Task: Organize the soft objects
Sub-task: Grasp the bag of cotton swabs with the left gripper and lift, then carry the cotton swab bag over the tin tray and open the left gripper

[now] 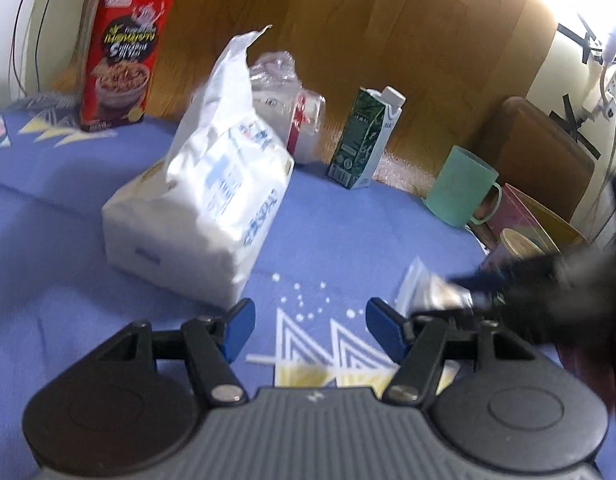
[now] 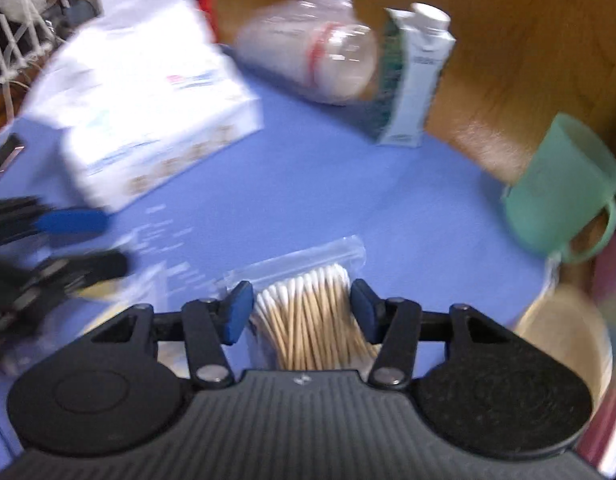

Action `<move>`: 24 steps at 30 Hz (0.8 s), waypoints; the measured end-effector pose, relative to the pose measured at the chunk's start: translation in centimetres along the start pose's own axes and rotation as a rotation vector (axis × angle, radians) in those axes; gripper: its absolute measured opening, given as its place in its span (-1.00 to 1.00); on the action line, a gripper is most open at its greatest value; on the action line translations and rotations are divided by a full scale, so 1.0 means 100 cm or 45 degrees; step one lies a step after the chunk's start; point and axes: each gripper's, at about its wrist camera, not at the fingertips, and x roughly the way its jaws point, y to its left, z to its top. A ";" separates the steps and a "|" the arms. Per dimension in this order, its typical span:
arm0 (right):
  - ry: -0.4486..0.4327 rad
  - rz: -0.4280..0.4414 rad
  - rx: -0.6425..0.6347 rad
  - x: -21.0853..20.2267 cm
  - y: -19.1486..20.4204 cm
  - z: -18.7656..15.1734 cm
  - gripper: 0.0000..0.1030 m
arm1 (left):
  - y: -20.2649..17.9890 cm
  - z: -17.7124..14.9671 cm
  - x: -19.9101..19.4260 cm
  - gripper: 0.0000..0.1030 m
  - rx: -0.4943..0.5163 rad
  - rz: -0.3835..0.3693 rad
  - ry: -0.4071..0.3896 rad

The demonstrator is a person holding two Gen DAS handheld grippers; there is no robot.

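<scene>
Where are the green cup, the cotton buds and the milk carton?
green cup (image 2: 560, 184), right wrist view, on its side wall.
cotton buds (image 2: 308, 300), right wrist view, on the bundle's middle, between the right tool's fingers.
milk carton (image 1: 362, 140), left wrist view, on its dark green front.

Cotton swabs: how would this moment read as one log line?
right hand-held gripper: shut on cotton swabs | left hand-held gripper: open, empty | tissue pack: untouched

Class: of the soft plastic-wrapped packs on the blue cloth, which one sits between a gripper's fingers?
The cotton swab bag, between the right gripper fingers; the tissue pack and clear bag lie apart.
</scene>
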 end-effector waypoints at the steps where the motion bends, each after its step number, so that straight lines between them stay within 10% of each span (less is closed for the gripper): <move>1: -0.030 0.003 0.024 -0.007 0.012 -0.012 0.16 | 0.001 -0.001 -0.001 0.22 -0.008 -0.006 0.011; 7: -0.355 0.038 0.038 -0.058 0.049 -0.078 0.84 | 0.001 -0.013 -0.015 0.22 -0.056 -0.093 0.096; 10: -0.367 0.019 -0.060 -0.059 0.049 -0.094 0.85 | -0.013 -0.018 -0.015 0.26 -0.058 -0.186 0.152; 13: -0.308 -0.008 -0.045 -0.044 0.040 -0.099 0.74 | -0.034 -0.025 -0.008 0.30 -0.036 -0.201 0.175; 16: -0.361 0.032 0.025 -0.045 0.033 -0.106 0.01 | -0.056 -0.026 0.000 0.05 0.009 -0.219 0.191; 24: -0.551 -0.101 0.182 -0.086 0.016 -0.132 -0.12 | -0.144 0.001 0.002 -0.09 0.193 -0.399 0.167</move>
